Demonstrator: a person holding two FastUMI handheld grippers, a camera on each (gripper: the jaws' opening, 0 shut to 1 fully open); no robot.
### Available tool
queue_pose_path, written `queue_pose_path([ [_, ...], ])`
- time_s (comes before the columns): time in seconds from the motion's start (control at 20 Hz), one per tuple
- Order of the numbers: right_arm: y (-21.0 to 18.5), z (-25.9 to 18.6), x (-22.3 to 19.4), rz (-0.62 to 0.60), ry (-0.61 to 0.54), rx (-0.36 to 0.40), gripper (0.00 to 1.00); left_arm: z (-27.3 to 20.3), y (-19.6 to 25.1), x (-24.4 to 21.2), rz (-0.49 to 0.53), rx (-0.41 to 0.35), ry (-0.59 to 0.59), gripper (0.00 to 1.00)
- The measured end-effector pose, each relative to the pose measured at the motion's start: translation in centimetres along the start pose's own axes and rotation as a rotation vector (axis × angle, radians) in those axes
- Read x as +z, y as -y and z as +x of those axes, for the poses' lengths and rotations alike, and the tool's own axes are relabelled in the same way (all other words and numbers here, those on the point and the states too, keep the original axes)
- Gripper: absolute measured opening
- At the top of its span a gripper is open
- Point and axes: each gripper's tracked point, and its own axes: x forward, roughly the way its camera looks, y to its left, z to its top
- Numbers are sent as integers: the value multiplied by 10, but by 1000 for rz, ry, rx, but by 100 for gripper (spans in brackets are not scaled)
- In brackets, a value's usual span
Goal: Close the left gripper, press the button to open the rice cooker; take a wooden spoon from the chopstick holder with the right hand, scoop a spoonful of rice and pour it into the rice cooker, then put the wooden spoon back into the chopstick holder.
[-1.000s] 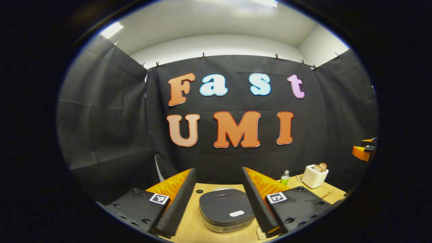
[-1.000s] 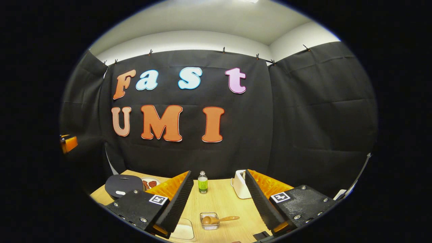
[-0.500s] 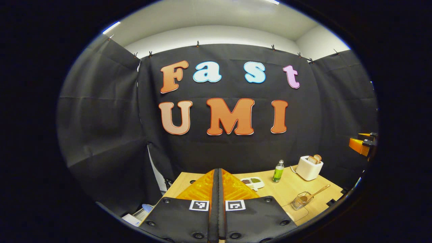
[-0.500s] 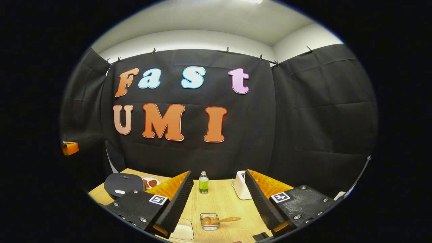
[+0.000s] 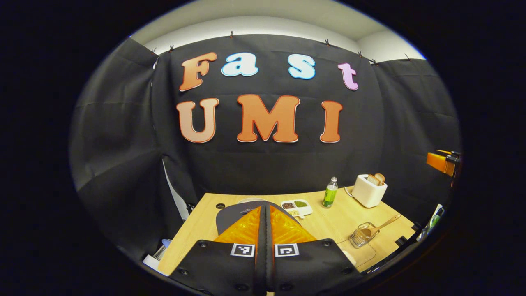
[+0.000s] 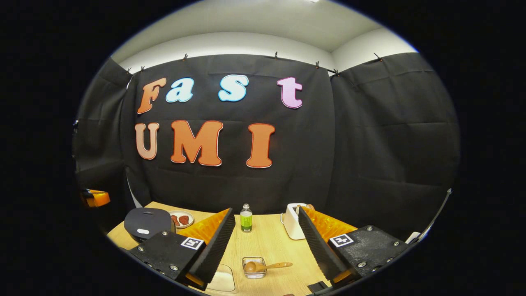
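Left gripper [image 5: 265, 213] jaws closed above the rice cooker [image 6: 147, 222]; right gripper [image 6: 266, 230] jaws open, empty.
At lower centre of the right gripper view, the wooden spoon [image 6: 267, 266] lies across the chopstick holder [image 6: 254, 267], handle pointing right.

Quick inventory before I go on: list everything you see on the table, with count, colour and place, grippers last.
rice cooker: 1, dark lid, shut, table's left end in the right gripper view
small plate: 1, white with reddish pieces, just behind the cooker
divided dish: 1, white, brown and green fillings, beside the cooker
bottle: 1, green, clear cap, table's back edge
toaster: 1, white, bread in slots, right of bottle
chopstick holder: 1, clear, near front edge
wooden spoon: 1, brown, bowl in holder, handle leaning right
table: 1, light wood
left gripper: 1, fingers together, over the cooker
right gripper: 1, fingers apart, above the holder
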Motion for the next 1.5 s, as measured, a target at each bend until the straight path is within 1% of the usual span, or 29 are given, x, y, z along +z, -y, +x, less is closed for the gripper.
queue_pose_path([
  [0.1, 3, 0, -3, -1, -9, -9, 96, 18, 4, -23, 29, -3, -48, 4],
  [0.25, 9, 2, -8, -3, -24, -24, 96, 42, 16, -57, 18, -31, -129, 4],
  [0.3, 12, 3, -9, -5, -30, -31, 96, 47, 18, -67, 21, -35, -148, 1],
  [0.35, 15, 3, -12, -7, -37, -39, 96, 53, 18, -76, 31, -34, -163, 4],
  [0.5, 22, 3, -20, -8, -60, -58, 96, 70, 22, -101, 33, -48, -211, 4],
  [0.55, 25, 3, -21, -7, -65, -63, 96, 73, 22, -108, 28, -51, -232, 4],
  [0.6, 28, 3, -22, -6, -70, -70, 96, 76, 22, -115, 21, -50, -249, 1],
  [0.65, 30, 3, -24, -4, -75, -76, 96, 78, 21, -117, 16, -47, -255, 4],
  [0.75, 32, 2, -25, 5, -82, -79, 96, 82, 17, -125, 22, -39, -272, 4],
  [0.8, 33, 1, -25, 13, -83, -80, 96, 81, 15, -137, 19, -38, -319, 4],
  [0.85, 34, 1, -24, 20, -81, -80, 96, 80, 16, -131, 5, -48, -279, 4],
  [0.9, 36, 2, -24, 26, -80, -84, 100, 85, 14, -136, -5, -56, -288, 5],
  [0.95, 37, 2, -26, 31, -80, -88, 100, 82, 14, -140, -5, -63, -307, 4],
  [1.0, 39, 2, -26, 37, -80, -91, 96, 83, 16, -138, 10, -63, -297, 5],
  [1.05, 39, 2, -28, 45, -85, -91, 96, 82, 16, -141, 33, -50, -318, 4],
  [1.15, 37, -1, -29, 63, -89, -83, 96, 80, 15, -143, 77, -19, -306, 5],
  [1.2, 37, -2, -29, 67, -87, -80, 96, 79, 15, -143, 70, -2, -287, 2],
  [1.25, 39, -4, -30, 64, -89, -79, 96, 79, 16, -142, 56, 7, -269, 5],
  [1.4, 49, -9, -35, 57, -92, -100, 96, 79, 15, -138, 49, 4, -255, 5],
  [1.5, 52, -12, -34, 73, -88, -105, 96, 79, 15, -133, 56, 7, -262, 5],
])
